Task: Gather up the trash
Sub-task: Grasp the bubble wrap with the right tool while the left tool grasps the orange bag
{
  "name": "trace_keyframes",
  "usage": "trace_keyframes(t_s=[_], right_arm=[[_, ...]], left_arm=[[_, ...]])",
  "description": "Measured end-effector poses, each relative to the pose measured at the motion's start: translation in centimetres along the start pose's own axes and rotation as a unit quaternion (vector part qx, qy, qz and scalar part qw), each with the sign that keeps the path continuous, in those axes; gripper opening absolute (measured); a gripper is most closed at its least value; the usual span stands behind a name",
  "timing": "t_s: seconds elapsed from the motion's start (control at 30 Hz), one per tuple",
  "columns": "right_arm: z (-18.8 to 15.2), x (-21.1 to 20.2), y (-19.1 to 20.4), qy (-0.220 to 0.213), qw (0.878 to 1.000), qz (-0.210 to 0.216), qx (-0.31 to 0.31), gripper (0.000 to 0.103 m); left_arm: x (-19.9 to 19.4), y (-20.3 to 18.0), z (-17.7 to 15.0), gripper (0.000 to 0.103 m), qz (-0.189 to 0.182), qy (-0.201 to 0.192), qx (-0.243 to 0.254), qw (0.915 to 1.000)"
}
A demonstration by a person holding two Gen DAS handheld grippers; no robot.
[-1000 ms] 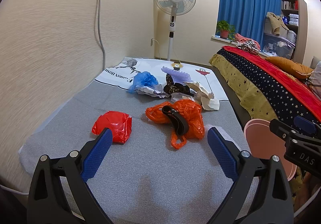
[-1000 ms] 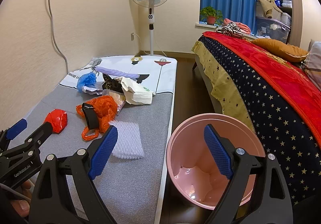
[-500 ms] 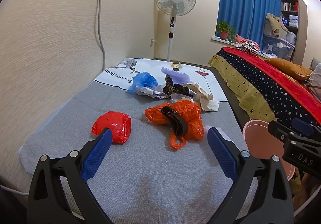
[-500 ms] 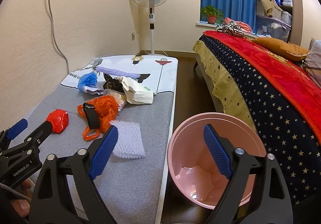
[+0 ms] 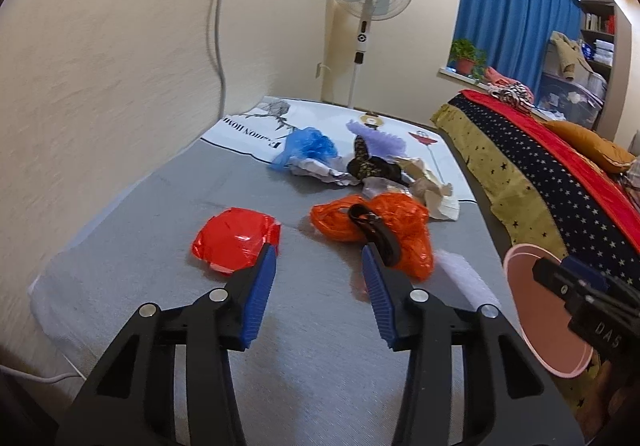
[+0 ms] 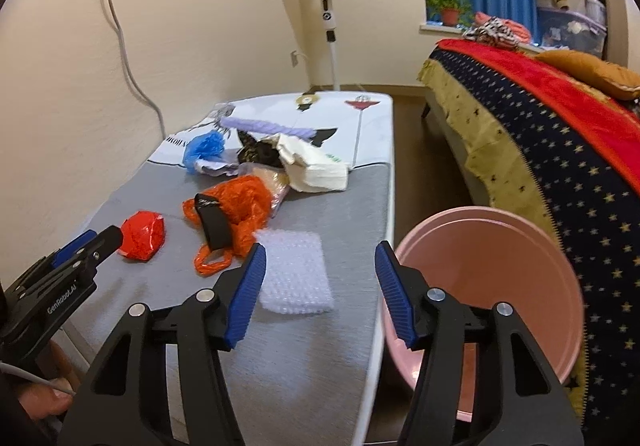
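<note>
Trash spread on the grey mat, pink bin low right, nothing in my grip yet.

My left gripper (image 5: 319,260) and right gripper (image 6: 320,257) are both closing on empty air. The red wrapper (image 5: 235,238) at centre left, the orange bag (image 5: 376,224) and the bubble wrap (image 6: 294,272) look light, soft and crinkly; I'd pinch a bunched fold, then drop into the bin (image 6: 520,242).

The pink bin (image 5: 532,342) is cut off at 3 o'clock in the left wrist view, partly behind the right claw (image 5: 576,278). The print on the white sheet (image 5: 256,128) is too blurred to read. The black strap (image 6: 214,224) hides part of the orange bag (image 6: 240,206).
</note>
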State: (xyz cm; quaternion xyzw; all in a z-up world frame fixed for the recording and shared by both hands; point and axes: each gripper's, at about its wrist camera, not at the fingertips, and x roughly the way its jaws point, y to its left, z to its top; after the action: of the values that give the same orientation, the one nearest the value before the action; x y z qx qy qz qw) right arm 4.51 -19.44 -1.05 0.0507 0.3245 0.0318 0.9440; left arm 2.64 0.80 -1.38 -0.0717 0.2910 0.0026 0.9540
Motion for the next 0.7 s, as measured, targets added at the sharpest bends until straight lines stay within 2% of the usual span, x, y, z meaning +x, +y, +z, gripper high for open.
trace_keyframes(t_s=[0.23,0.47,0.53,0.57,0.63,0.7], right_arm=[[-0.5,3.1,0.9,0.030,0.999,0.023,-0.007,0.057],[-1.4,5.9,1.1,0.073,0.997,0.025,-0.016,0.056],[-1.6,6.3,0.9,0.081,0.996,0.028,-0.014,0.040],[-1.6,6.5,0.9,0.085,0.996,0.029,-0.016,0.035],[-1.6,6.8,0.9,0.091,0.995,0.032,-0.019,0.014],[-1.6,6.9,0.7,0.092,0.995,0.036,-0.016,0.013]], left_arm=[[2.2,1.8,0.5,0.045,0.033,0.012,-0.022,0.9991],[4.9,2.8,1.1,0.045,0.057,0.025,-0.037,0.9974],[5.6,2.7,1.2,0.045,0.054,0.029,-0.040,0.9973],[5.9,2.5,1.2,0.045,0.050,0.030,-0.036,0.9977],[6.6,2.0,1.4,0.045,0.026,0.031,-0.031,0.9987],[7.1,1.5,1.4,0.045,0.003,0.037,-0.028,0.9989]])
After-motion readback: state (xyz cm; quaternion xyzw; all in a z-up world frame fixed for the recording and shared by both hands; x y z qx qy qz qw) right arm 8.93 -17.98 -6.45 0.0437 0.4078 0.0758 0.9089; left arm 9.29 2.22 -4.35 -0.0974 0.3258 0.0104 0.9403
